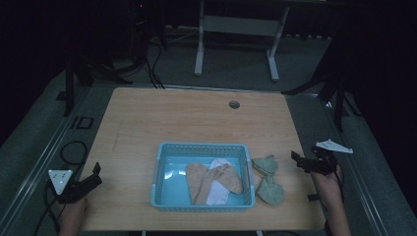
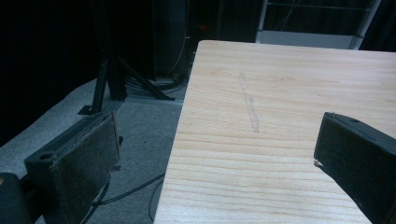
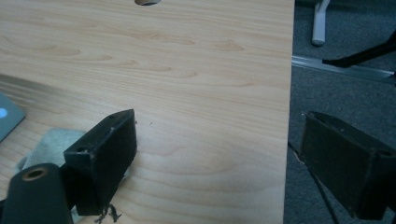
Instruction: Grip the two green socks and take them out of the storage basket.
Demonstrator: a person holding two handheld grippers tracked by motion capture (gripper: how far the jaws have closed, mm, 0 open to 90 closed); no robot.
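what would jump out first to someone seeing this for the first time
A light blue basket sits near the front of the wooden table, holding tan socks and a white sock. A pair of grey-green socks lies just right of it, near the open right tool.

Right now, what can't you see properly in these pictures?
- White sock in the blue basket, high view: tan socks lie over it, so its shape is hidden.
- Green socks, high view: bunched and small, so whether there are two is unclear.
- Green sock, right gripper view: the right gripper partly covers it.
- Left gripper, left gripper view: the frame edge cuts off one jaw.
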